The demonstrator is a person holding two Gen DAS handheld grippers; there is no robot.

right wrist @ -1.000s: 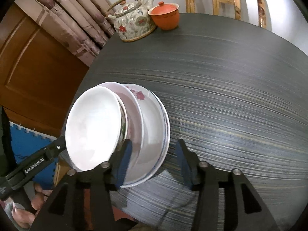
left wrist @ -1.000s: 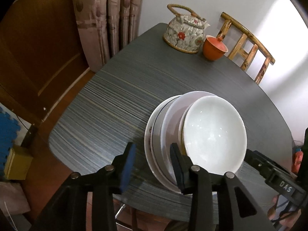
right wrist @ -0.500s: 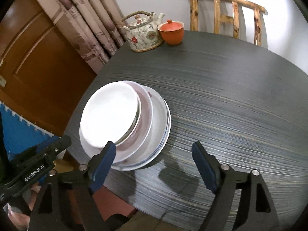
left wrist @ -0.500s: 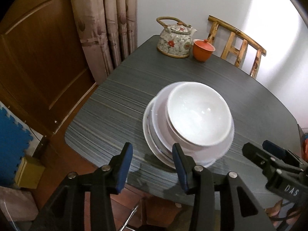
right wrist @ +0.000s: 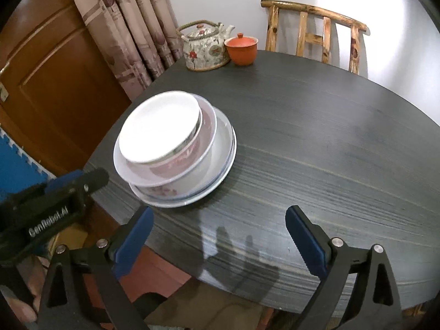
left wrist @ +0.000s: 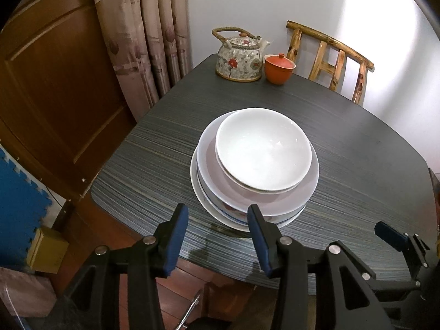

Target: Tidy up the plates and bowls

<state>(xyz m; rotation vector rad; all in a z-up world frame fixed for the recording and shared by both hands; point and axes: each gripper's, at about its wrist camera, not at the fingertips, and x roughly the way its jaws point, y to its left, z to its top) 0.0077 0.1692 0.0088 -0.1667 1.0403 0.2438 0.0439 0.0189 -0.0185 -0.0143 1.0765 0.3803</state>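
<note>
Stack of white bowls on white plates rests on your dark striped table | your left tongs spread, empty | your right tongs opening, empty

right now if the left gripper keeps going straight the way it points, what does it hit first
Probably the near rim of the stack of white plates and bowls on the dark striped table. The left gripper is open, nothing between its blue pads; depth is unclear.
</note>
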